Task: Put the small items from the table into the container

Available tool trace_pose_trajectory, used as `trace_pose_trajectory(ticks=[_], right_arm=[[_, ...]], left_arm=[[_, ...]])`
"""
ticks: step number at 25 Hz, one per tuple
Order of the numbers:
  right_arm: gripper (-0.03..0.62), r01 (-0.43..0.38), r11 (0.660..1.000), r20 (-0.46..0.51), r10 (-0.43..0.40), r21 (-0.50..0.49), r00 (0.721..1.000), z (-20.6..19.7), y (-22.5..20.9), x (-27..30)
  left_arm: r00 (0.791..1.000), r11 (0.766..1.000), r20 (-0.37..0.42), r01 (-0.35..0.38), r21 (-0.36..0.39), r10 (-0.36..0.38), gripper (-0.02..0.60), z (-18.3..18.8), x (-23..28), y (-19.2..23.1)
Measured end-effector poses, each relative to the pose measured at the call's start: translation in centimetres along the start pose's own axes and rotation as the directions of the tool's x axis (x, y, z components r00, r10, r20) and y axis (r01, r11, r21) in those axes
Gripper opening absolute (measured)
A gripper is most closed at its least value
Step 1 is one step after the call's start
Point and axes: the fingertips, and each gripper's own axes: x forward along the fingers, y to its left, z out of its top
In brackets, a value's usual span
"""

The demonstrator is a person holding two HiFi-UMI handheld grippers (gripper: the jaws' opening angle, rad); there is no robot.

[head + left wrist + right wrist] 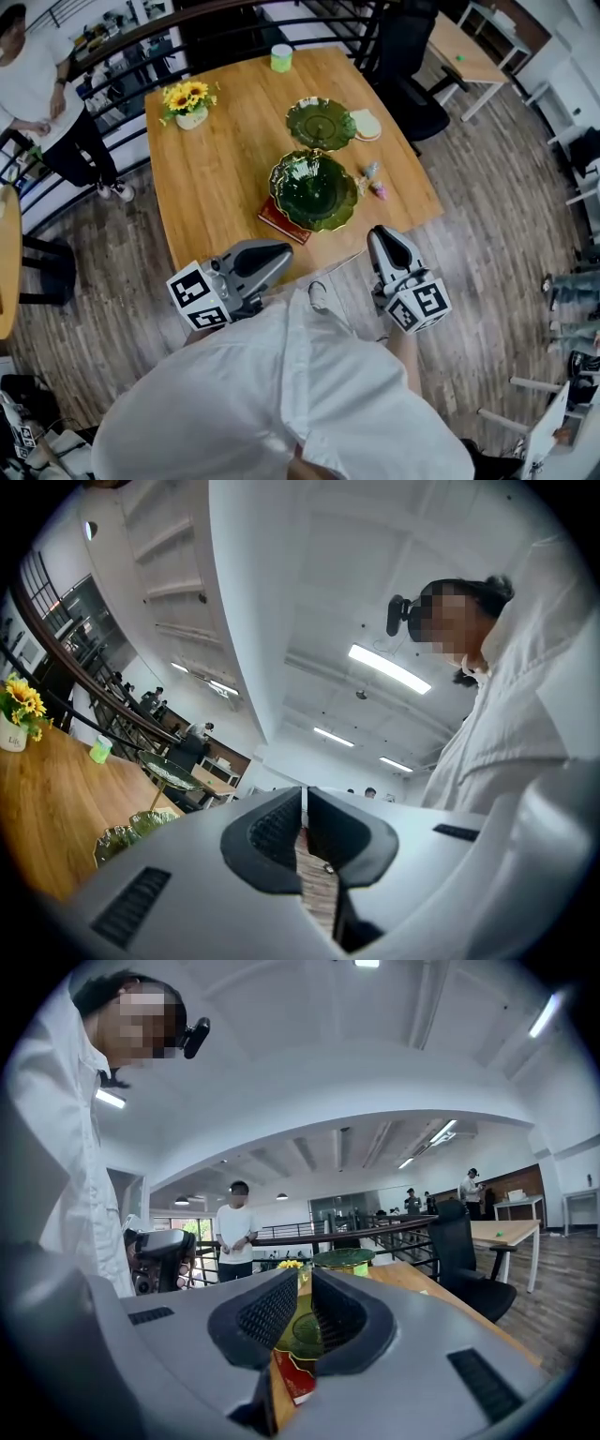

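Observation:
A scalloped green glass bowl (311,190) sits on a red book (281,222) near the table's front edge. Two or three small items (374,180) lie just right of the bowl on the wood. My left gripper (286,251) hovers at the front edge, left of the bowl, shut with nothing between its fingers (304,794). My right gripper (380,232) is at the front edge, right of the bowl and short of the small items, also shut and empty (306,1279). Past its jaws I see the bowl (305,1330) and the book (295,1377).
A green stemmed plate (321,123) and a white round object (366,124) stand behind the bowl. Sunflowers in a vase (190,103) are at the back left, a green cup (281,58) at the far edge. A person (37,84) stands by the railing; office chair (412,94) at right.

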Motion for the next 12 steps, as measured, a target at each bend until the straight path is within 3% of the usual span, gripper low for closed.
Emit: trace_pose_trajectory(ticks=[12], right_arm=[[0.137,-0.061,0.998,-0.092,0.058,-0.030,0.994,-0.7,-8.8,3.5]], left_arm=[[0.996,0.995,0.033,-0.087,0.043,0.086,0.009,0.6,4.8,2.2]])
